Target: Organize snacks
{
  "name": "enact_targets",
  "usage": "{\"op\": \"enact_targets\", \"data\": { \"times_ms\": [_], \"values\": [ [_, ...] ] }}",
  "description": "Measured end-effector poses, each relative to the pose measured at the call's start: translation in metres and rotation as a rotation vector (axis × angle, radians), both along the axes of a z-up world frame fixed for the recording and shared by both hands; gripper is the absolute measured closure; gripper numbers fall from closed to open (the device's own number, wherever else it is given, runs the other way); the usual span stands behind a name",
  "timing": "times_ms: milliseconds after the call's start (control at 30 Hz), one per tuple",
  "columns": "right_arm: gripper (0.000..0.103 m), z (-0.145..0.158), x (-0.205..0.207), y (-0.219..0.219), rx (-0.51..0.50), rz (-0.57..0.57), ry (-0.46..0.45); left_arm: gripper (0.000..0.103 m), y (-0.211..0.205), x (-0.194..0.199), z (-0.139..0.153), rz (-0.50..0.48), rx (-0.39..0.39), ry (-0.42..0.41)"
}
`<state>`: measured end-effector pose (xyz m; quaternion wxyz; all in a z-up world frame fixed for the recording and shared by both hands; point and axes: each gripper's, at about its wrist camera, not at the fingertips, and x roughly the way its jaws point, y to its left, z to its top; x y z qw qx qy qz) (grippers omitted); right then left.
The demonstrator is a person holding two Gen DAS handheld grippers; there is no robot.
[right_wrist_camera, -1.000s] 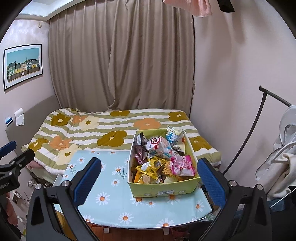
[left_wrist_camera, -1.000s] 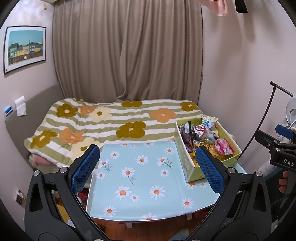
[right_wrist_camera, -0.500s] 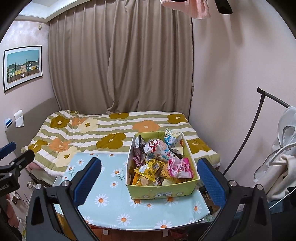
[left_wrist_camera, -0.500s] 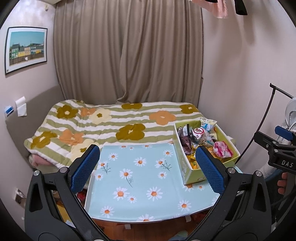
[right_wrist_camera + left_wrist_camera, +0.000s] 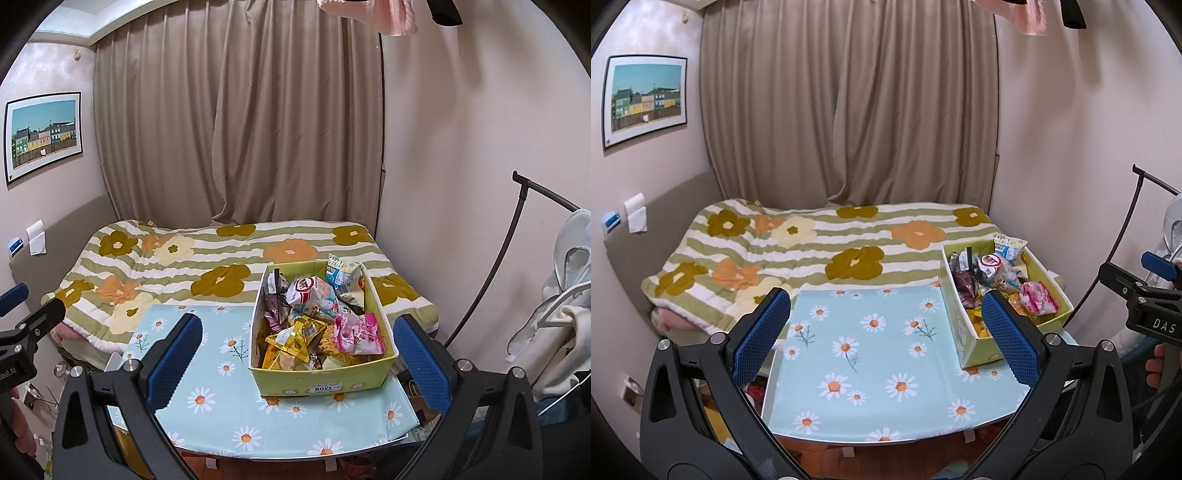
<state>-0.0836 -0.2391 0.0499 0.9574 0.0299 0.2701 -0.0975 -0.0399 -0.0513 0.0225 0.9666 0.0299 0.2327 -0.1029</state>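
A yellow-green cardboard box (image 5: 321, 382) full of several snack packets stands on the right side of a small table (image 5: 221, 410) with a light blue daisy cloth. On top lie a pink packet (image 5: 358, 334), a gold packet (image 5: 295, 338) and a red-and-white packet (image 5: 308, 291). The box (image 5: 962, 332) also shows at the right of the left wrist view. My left gripper (image 5: 884, 336) is open and empty, above the table's near side. My right gripper (image 5: 295, 358) is open and empty, in front of the box and back from it.
A bed with a striped flower quilt (image 5: 207, 266) lies behind the table, with beige curtains (image 5: 236, 122) beyond. A wall is close on the right. A clothes rack with white garments (image 5: 561, 295) stands at the right. The table's left half (image 5: 857, 350) bears only cloth.
Both grippers have drawn slightly back and up, so the table and box sit a little lower and farther in view. The jaws stay open. Nothing on the table has moved.
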Motion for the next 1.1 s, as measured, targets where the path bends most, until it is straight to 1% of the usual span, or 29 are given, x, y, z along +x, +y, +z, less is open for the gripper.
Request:
{"op": "enact_targets", "data": {
  "times_ms": [333, 933, 1100],
  "values": [
    [0.0, 0.0017, 0.0012, -0.0004, 0.003, -0.006, -0.007, 0.0, 0.0027, -0.0005, 0.0002, 0.018, -0.001, 0.003],
    [0.0, 0.0008, 0.0019, 0.0003, 0.005, -0.005, -0.009, 0.0, 0.0057, 0.002, 0.0009, 0.017, 0.012, 0.001],
    [0.0, 0.0006, 0.0051, 0.003, 0.011, -0.012, -0.009, 0.0, 0.0072, 0.0079, 0.0008, 0.023, 0.009, 0.009]
  ]
}}
